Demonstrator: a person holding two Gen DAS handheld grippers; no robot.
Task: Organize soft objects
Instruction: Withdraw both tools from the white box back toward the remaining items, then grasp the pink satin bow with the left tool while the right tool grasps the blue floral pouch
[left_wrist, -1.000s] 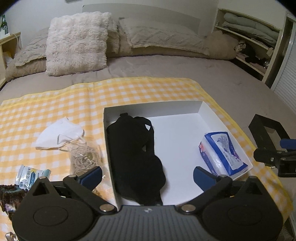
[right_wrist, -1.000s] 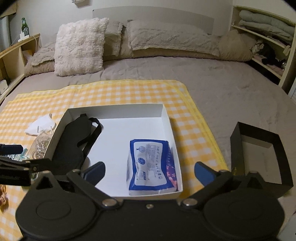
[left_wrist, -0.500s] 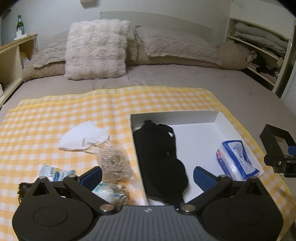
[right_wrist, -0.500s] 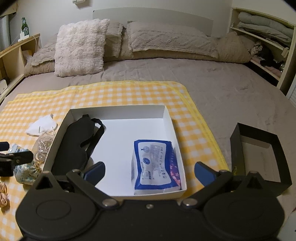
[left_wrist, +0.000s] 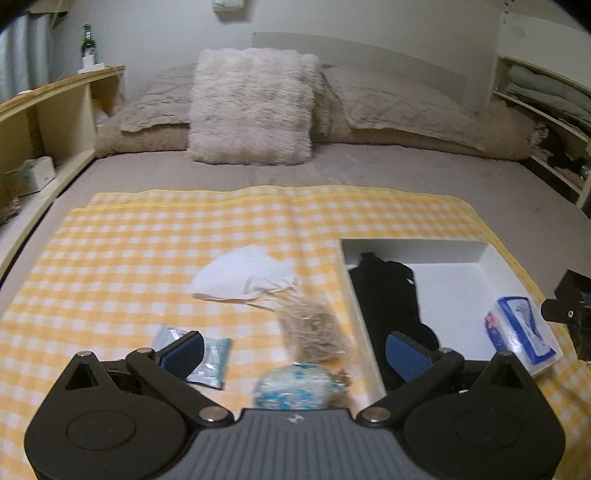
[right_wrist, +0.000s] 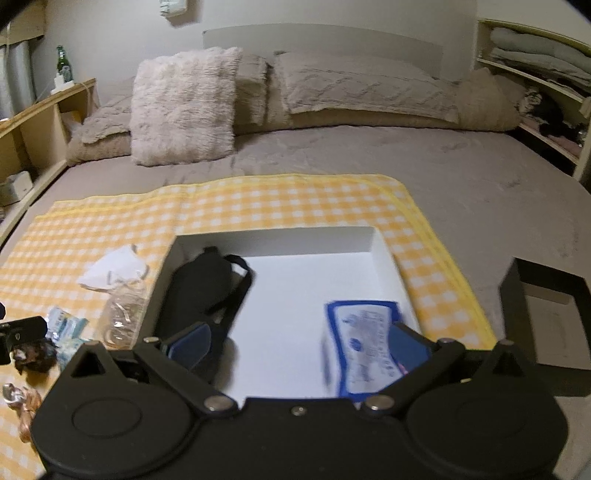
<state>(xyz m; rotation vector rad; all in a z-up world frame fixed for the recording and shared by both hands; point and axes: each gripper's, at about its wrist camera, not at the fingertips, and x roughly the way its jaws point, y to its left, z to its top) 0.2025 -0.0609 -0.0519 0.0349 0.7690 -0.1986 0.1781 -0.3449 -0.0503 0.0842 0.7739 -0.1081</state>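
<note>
A white box (left_wrist: 413, 244) (right_wrist: 273, 233) lies on a yellow checked cloth (left_wrist: 147, 236) on the bed. In it are a black eye mask (left_wrist: 388, 295) (right_wrist: 199, 288) and a blue tissue pack (left_wrist: 521, 328) (right_wrist: 362, 343). Left of the box lie a white face mask (left_wrist: 243, 275) (right_wrist: 110, 269), a clear bag of rubber bands (left_wrist: 314, 325) (right_wrist: 122, 314), a blue-patterned soft bundle (left_wrist: 295, 384) and a small wipe packet (left_wrist: 210, 354). My left gripper (left_wrist: 295, 350) is open and empty above the bundle. My right gripper (right_wrist: 299, 341) is open and empty over the box's near edge.
A black box lid (right_wrist: 546, 317) lies on the grey bedspread right of the cloth. Pillows, one fluffy (left_wrist: 251, 107), line the headboard. Wooden shelves (left_wrist: 48, 110) flank the bed at left, and shelves with folded bedding (right_wrist: 535, 55) at right. Small dark and copper items (right_wrist: 26, 369) lie at the cloth's near left.
My left gripper has swung left, from over the box to over the loose items on the cloth. My right gripper has shifted slightly forward over the box. Both stay open.
</note>
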